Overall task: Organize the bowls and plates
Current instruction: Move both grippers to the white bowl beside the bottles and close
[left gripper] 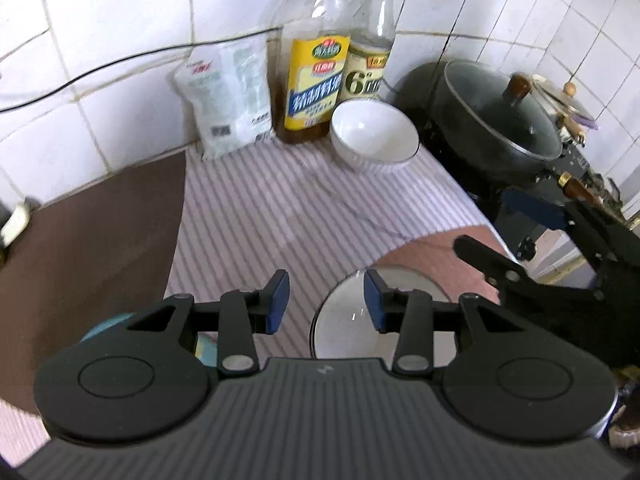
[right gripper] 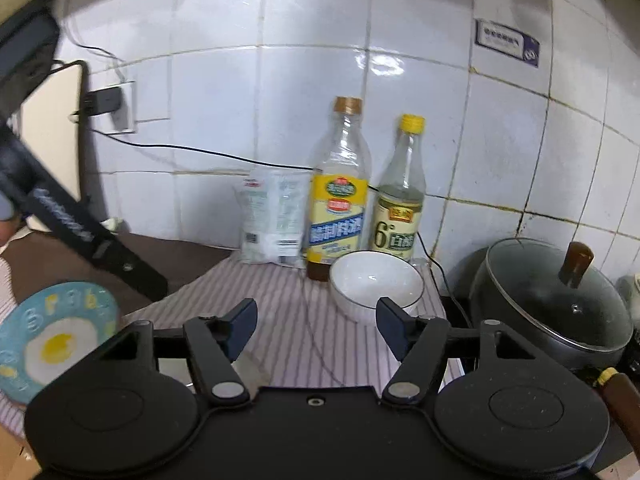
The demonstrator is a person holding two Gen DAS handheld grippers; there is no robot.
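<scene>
At the back edge of the striped cloth (left gripper: 260,216), close to the tiled wall, a white bowl (left gripper: 374,136) stood upright just in front of the yellow-labelled oil bottle (left gripper: 314,80) and the vinegar bottle (left gripper: 370,60), with a white packet (left gripper: 226,100) to their left. I judged it had been parked there to keep the middle of the cloth free for sorting. My left gripper (left gripper: 325,300) hung over the near edge with its blue-padded fingers (left gripper: 278,300) spread wide and nothing between them; a second white bowl (left gripper: 352,328) with a dark rim sat right under the right-hand finger, so I took that as the piece to collect next. My right gripper (right gripper: 316,326) was likewise wide open and empty, aimed toward the far bowl (right gripper: 376,282) but clearly short of it. At the cloth's left edge lay a blue plate (right gripper: 52,338) printed with a fried egg, apart from both bowls. A lidded dark pan (right gripper: 556,304) occupied the stove beyond the right edge, so I reckoned stacking should stay on the cloth.
</scene>
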